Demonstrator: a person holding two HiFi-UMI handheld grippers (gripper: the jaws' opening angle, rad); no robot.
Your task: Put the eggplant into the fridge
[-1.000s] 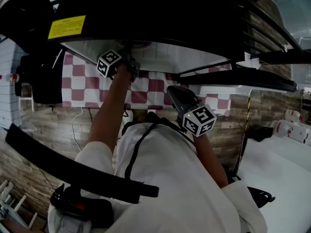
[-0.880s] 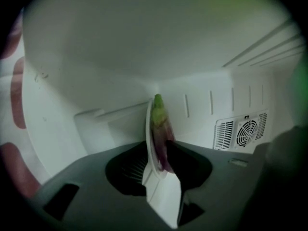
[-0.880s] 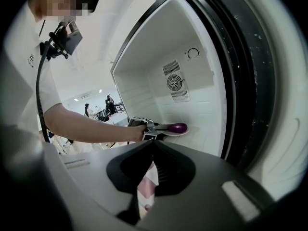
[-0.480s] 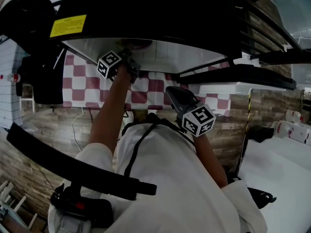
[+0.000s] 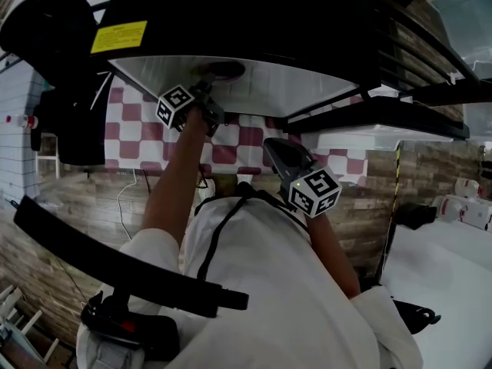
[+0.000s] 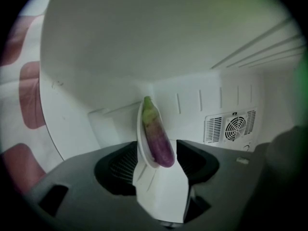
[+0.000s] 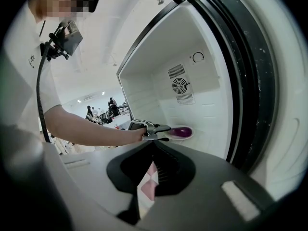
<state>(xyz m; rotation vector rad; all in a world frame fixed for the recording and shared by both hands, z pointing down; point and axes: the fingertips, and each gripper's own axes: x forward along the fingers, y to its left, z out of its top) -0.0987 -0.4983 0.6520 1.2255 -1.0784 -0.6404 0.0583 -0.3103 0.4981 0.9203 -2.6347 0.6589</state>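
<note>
At the far left of the left gripper view, the curved white side wall of the fridge closes that side, with the red checked cloth showing outside it. Bare white floor runs from this wall to the plate.

The left tongs reach into the compartment with the jaws standing wide apart, gripping nothing. They have just been opening, and the plate's near end lies in the gap, its rim just beside the left jaw. In the head view the left arm and its marker cube sit much where they did a second ago.

The eggplant lies on the plate on the fridge floor, well inside the opening. Its long axis runs away from the left tongs. The green stem end points toward the back wall and the rounded purple end lies nearest the jaws, leaning slightly to the right.

Right of the plate there is open floor again, and behind it the back wall carries a fan grille.

The right tongs hang outside the fridge, as before, jaws together at the tips with nothing between them. Beyond them, the black door seal edges the opening on the right.
</note>
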